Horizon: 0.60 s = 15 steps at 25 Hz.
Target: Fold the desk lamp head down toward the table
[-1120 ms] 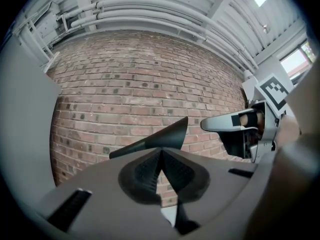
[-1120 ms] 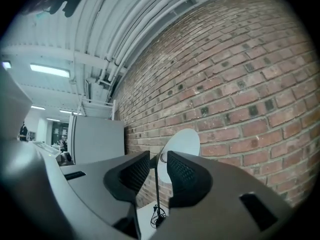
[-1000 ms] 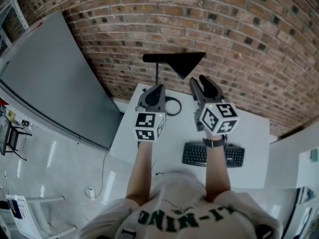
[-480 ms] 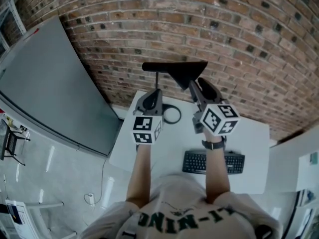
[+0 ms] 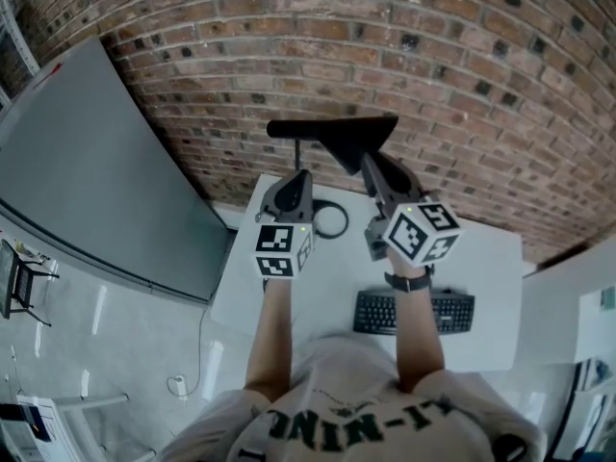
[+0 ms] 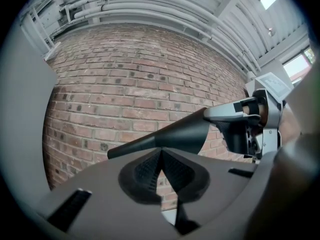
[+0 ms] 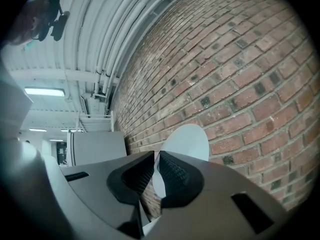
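Right gripper (image 5: 373,166) has come up to the lamp head (image 5: 351,138). A second ago its jaws stood wide apart just under the black cone. Now they are drawn in narrow at the cone's lower edge and are closing. Left gripper (image 5: 298,176) has shifted only a little on the near side of the lamp post (image 5: 297,154).

Right gripper view: the pale inside of the shade fills the slit between the two ribbed pads. Its thin rim runs between them, and the pads look to be pressing on it. Brick wall (image 5: 462,85) behind.

Left gripper view: jaws together, pad tips meeting in a single line, nothing between them. A small gap lower down shows only brick and a dark stem, which may be the post, but I cannot tell. Beyond the jaws the lamp head lies roughly level across the view, narrow end to the left. The right gripper is at its wide end.

Head view: lamp head is raised, well above the white table (image 5: 491,258). It stands out from a dark horizontal arm at the top of the post. The ring base (image 5: 346,221) sits on the table near the wall, between the two grippers. Keyboard (image 5: 414,311) lies nearer the person, under the right forearm. Large grey panel (image 5: 87,181) leans along the wall to the left, apart from the table.
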Motion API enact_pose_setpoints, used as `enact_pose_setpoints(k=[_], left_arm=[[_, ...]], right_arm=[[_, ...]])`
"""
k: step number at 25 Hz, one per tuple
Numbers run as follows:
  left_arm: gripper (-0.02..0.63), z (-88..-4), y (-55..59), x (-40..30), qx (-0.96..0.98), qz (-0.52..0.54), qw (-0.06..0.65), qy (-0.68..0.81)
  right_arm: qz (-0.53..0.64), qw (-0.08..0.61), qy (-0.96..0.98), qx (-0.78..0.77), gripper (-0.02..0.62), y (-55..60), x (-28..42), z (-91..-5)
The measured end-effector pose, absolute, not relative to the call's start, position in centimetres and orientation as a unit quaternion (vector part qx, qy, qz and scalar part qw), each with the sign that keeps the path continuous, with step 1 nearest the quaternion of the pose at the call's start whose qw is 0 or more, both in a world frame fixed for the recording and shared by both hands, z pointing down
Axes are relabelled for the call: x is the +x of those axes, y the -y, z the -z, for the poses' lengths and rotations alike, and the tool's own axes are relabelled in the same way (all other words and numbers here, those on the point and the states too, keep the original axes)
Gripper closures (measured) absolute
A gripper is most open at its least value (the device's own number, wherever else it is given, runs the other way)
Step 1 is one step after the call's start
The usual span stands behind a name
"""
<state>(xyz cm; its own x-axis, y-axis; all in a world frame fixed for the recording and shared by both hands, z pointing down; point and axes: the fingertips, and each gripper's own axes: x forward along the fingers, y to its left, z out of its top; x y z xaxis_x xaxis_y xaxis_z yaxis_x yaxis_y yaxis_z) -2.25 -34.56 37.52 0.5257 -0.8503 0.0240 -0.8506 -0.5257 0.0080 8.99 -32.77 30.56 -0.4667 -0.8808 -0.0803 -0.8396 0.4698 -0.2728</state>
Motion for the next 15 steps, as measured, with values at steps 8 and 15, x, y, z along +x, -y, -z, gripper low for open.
enact_pose_setpoints(k=[8, 15], left_arm=[[0.612, -38.7, 34.7, -1.8, 0.875, -0.008, 0.022, 0.483], [0.612, -38.7, 34.7, -1.8, 0.876, -0.006, 0.021, 0.483]], right_arm=[[0.1, 0.1, -0.848, -0.511, 0.563, 32.6, 9.1, -30.7], [0.108, 0.101, -0.843, -0.518, 0.563, 32.5, 9.6, -31.9]])
